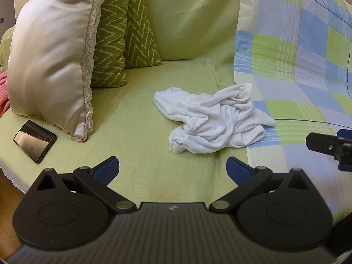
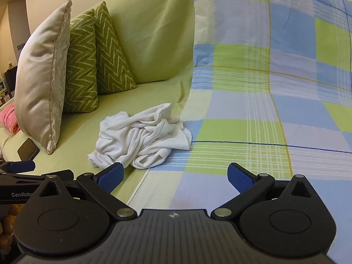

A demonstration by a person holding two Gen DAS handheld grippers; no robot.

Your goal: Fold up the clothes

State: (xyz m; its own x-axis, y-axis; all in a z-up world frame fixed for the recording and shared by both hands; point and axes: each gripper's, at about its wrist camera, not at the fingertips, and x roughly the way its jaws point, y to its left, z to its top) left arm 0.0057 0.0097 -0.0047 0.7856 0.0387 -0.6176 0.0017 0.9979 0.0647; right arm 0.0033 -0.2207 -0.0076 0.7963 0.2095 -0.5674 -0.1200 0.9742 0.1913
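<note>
A crumpled white ribbed garment (image 1: pixel 212 121) (image 2: pixel 140 139) lies in a heap on the green sofa seat (image 1: pixel 132 118) (image 2: pixel 74 136), its right edge overlapping a checked blue-green sheet (image 1: pixel 292 66) (image 2: pixel 253 101). My left gripper (image 1: pixel 172 170) is open just in front of the garment, nothing between its blue pads. My right gripper (image 2: pixel 175 177) is open too, hovering over the sheet's edge to the garment's lower right. The right gripper's finger shows at the right edge of the left wrist view; the left gripper's finger (image 2: pixel 21 166) shows at the left of the right wrist view.
A beige satin cushion (image 1: pixel 50 59) (image 2: pixel 41 81) and two green zigzag cushions (image 1: pixel 123 39) (image 2: pixel 94 61) lean at the back left. A dark phone (image 1: pixel 34 140) (image 2: pixel 28 149) lies by the beige cushion. Pink fabric (image 2: pixel 8 118) sits far left. The sofa edge with white lace trim (image 1: pixel 8 176) runs at the lower left.
</note>
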